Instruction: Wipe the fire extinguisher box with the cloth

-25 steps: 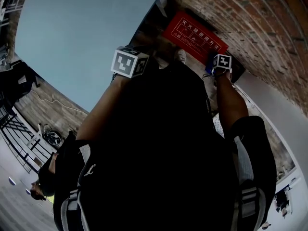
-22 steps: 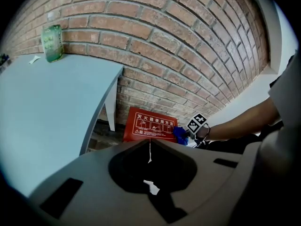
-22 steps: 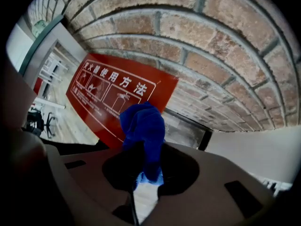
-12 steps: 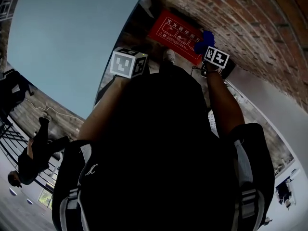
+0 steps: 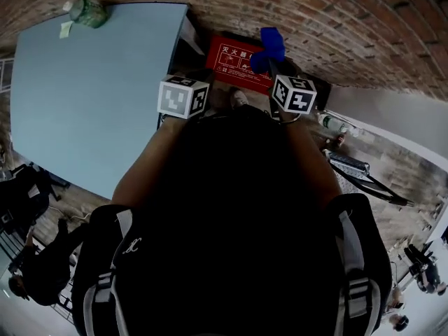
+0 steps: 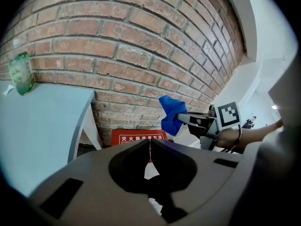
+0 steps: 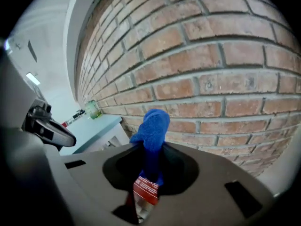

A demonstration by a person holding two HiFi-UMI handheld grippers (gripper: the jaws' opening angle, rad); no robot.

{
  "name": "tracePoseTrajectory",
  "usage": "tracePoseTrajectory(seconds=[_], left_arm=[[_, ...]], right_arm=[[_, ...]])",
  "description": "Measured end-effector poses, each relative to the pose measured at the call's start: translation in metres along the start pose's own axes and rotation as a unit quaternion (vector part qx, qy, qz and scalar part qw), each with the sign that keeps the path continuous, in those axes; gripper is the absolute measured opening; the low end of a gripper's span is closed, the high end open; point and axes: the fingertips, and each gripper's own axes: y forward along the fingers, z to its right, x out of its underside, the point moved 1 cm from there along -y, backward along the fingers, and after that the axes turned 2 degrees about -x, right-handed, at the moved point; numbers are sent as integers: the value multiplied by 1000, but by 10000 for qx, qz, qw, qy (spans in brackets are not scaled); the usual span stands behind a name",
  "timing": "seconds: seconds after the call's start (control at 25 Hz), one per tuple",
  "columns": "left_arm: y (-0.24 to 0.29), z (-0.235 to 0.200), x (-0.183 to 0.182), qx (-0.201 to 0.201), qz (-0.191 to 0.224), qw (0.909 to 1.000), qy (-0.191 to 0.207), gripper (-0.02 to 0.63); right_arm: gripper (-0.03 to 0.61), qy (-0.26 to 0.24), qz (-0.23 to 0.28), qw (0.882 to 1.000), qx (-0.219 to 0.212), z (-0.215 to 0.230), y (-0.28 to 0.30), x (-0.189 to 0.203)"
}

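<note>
The red fire extinguisher box (image 5: 234, 56) with white print stands on the floor against the brick wall, beside the table. My right gripper (image 5: 271, 60) is shut on a blue cloth (image 5: 269, 46), which sticks out past the jaws over the box's right part. In the right gripper view the cloth (image 7: 153, 128) stands up between the jaws of the right gripper (image 7: 151, 149), with the box (image 7: 146, 190) seen below. My left gripper (image 6: 150, 144) is shut on nothing and points at the box (image 6: 138, 137). From there the cloth (image 6: 171, 114) shows to the right.
A light blue table (image 5: 91, 96) fills the left, with a green packet (image 5: 87, 11) at its far corner. The brick wall (image 5: 336, 26) runs behind the box. A white wall (image 5: 392, 117) lies to the right. A person (image 5: 38, 271) stands at lower left.
The head view has swung round, so the box now sits top centre. My right gripper and the blue cloth have shifted from the box's right end to above its right part.
</note>
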Motion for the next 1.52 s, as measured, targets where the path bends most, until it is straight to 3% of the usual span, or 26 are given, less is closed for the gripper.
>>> tracePoseTrajectory(seconds=[0.44, 0.56, 0.72, 0.96, 1.28, 1.52], left_arm=[[-38, 32, 36, 250, 230, 9990, 303, 11], [-38, 50, 58, 279, 148, 9984, 473, 11], [-19, 85, 95, 635, -3, 9955, 704, 11], [-34, 139, 105, 511, -71, 9919, 1165, 11], [-40, 216, 109, 236, 570, 9936, 947, 11], [-38, 275, 134, 141, 764, 9932, 863, 11]], right_arm=[[83, -60, 486, 9985, 228, -86, -93, -21], [83, -11, 611, 9972, 433, -101, -119, -7], [83, 181, 613, 9963, 568, -113, -162, 29], [83, 109, 924, 9941, 563, -92, -220, 42], [83, -354, 871, 9956, 7, -75, -286, 70], [83, -131, 739, 9970, -172, -44, -333, 108]])
